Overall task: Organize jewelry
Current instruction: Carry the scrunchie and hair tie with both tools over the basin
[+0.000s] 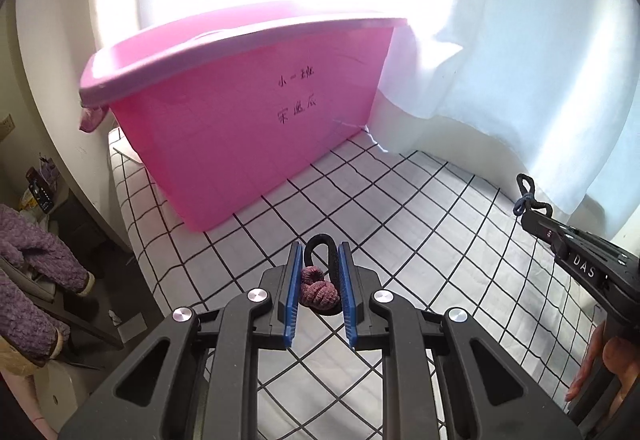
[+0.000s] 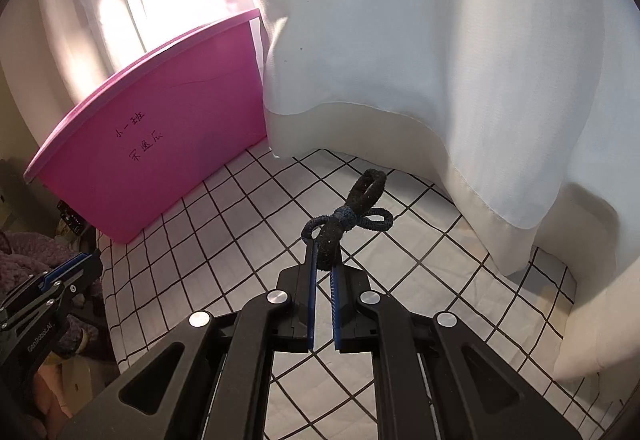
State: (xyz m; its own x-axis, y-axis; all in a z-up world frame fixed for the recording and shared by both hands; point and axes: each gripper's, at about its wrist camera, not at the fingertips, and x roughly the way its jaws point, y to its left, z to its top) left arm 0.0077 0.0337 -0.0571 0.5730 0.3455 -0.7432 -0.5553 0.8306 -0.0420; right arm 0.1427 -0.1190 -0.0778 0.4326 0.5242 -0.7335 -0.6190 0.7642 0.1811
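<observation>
Clamped between the blue pads point(image 1: 294, 288) of the left gripper point(image 1: 319, 258) is a black hair tie with a mauve knitted knot point(image 1: 318, 290); the jaws are closed to a narrow gap, and the black loop is seen rising past the fingertips while the knot sits lower between the pads. In the right wrist view, the right gripper point(image 2: 325, 260) is seen nearly closed, its jaws pinched on the lower end of a black bow-shaped hair tie point(image 2: 348, 213), which is held up above the surface with its loops spread out beyond the fingertips. The same bow point(image 1: 528, 195) is visible at the tip of the right gripper in the left wrist view, where the letters "DAS" point(image 1: 585, 271) can be read on the tool body. On the left gripper's side, seen from the right wrist view, part of a word, "GenRobot.AI" point(image 2: 39, 338), is printed. Beneath both tools a white cloth with a black grid point(image 1: 400, 199) is spread. Farther back on the cloth, a pink plastic storage box point(image 1: 248, 111) with a lid is placed, and handwritten Chinese characters point(image 1: 296, 97) are marked on its side in two lines; the upper line appears to read "小一班", the lower cannot be made out with certainty. White curtain fabric point(image 2: 460, 59) hangs beside the box.
</observation>
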